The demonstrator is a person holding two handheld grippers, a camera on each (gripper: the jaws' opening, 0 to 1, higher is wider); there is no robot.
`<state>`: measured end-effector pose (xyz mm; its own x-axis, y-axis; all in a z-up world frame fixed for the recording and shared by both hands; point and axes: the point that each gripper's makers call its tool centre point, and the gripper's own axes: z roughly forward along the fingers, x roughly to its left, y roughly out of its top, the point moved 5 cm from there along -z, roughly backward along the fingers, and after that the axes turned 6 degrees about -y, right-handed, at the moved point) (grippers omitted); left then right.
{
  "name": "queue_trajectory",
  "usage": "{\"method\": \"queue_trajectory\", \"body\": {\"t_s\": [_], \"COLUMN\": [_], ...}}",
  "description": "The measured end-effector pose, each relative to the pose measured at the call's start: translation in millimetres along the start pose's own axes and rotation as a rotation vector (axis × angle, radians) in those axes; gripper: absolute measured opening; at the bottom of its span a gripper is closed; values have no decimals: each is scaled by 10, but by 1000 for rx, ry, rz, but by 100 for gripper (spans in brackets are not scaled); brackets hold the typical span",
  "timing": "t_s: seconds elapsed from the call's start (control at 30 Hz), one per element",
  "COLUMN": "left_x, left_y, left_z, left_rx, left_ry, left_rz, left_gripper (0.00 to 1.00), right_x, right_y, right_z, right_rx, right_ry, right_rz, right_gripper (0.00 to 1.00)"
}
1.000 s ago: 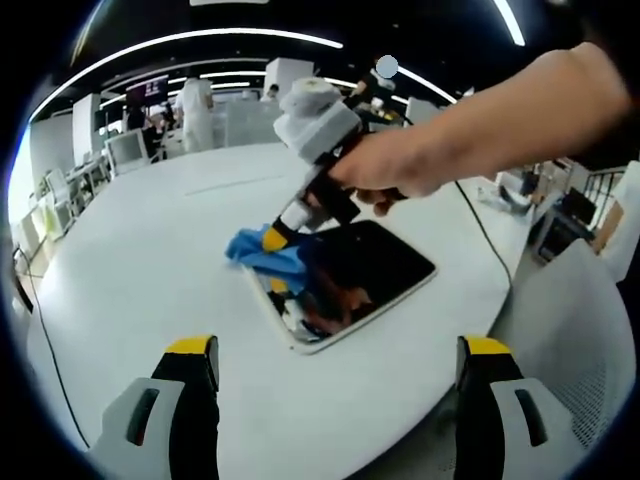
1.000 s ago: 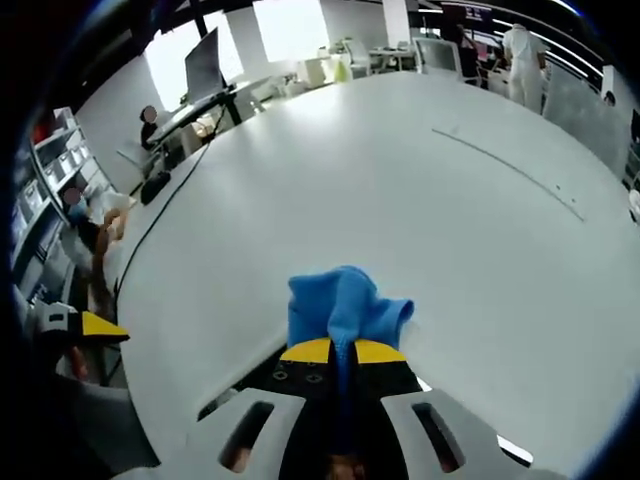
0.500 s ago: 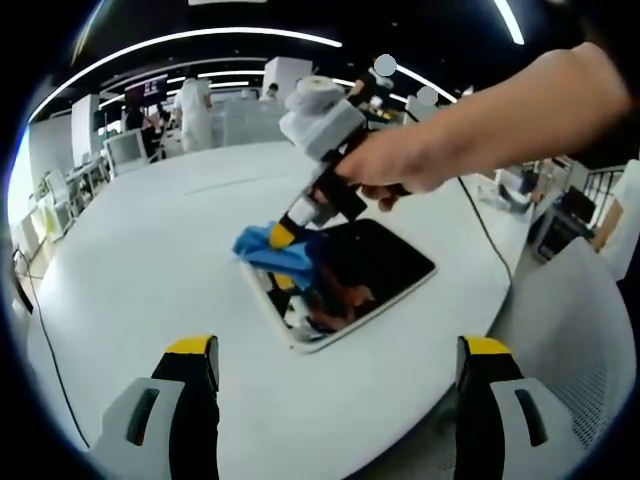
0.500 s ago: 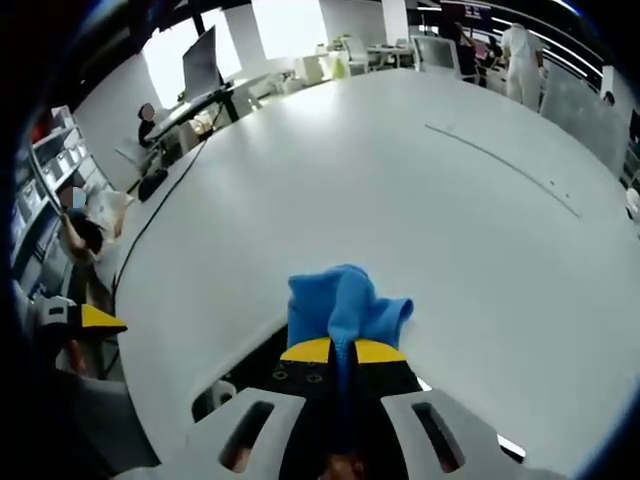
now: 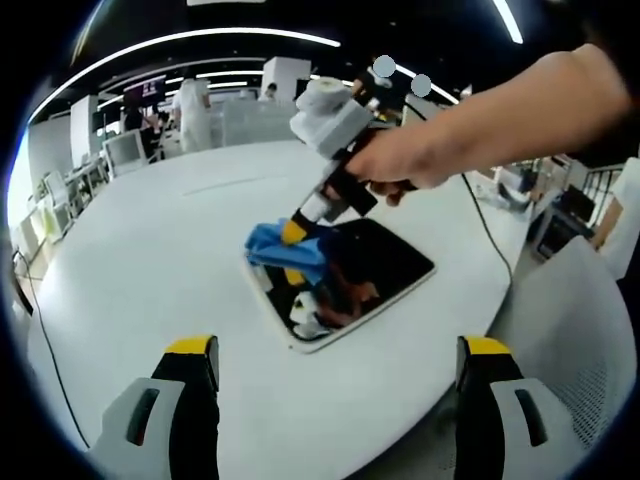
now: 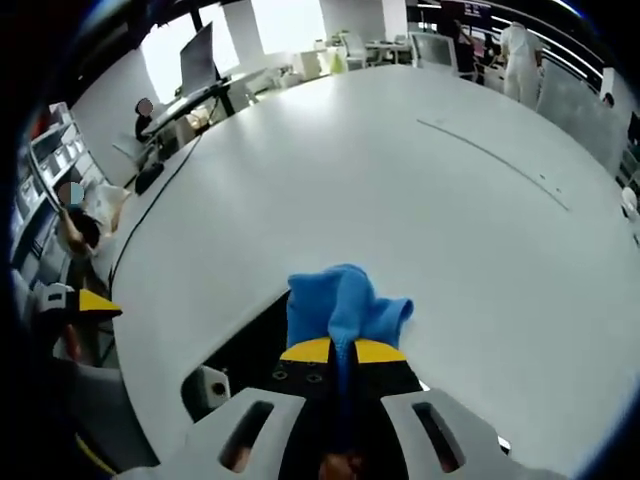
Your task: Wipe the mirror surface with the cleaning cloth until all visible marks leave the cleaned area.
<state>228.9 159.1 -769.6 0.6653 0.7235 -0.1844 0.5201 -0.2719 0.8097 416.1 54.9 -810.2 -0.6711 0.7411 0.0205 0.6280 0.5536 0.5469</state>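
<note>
Where the round white table (image 5: 150, 260) curves toward its near edge, a rectangular mirror (image 5: 375, 265) lies flat: dark glossy face, thin white frame, rounded corners. In the left gripper view its long axis runs diagonally, from the lower-left corner up to the right, one long side near the table edge. The glass reflects dark ceiling and parts of the gripper above it

Cleaning cloth (image 5: 285, 250): bright blue, soft, crumpled into folds, bunched on the mirror's upper-left part, touching the glass. In the right gripper view the cloth (image 6: 340, 305) bulges forward past the yellow jaw tips, with the mirror's dark surface (image 6: 250, 345) beside and beneath it

Right gripper (image 5: 295, 232): held in a person's hand (image 5: 400, 165), angled down toward the mirror, jaws closed tight on the cloth; the same gripper (image 6: 333, 350) shows its yellow-tipped jaws pressed together with blue fabric pinched between them

Left gripper (image 5: 335, 350): grey jaws with yellow tips, spread wide apart, nothing between them, held back from the mirror above the near table edge

Background: open office with desks, monitors and strip lights
</note>
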Motion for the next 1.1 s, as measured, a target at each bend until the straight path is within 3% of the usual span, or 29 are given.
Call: {"method": "queue_trajectory", "body": {"t_s": [1.1], "left_x": [-11], "left_y": [-6], "left_z": [6], "left_rx": [7], "left_ry": [-5], "left_rz": [11], "left_gripper": [99], "right_x": [-100], "right_y": [-127], "right_z": [-79], "right_rx": [3], "right_ry": [-40], "right_rz": [3], "right_gripper": [1]}}
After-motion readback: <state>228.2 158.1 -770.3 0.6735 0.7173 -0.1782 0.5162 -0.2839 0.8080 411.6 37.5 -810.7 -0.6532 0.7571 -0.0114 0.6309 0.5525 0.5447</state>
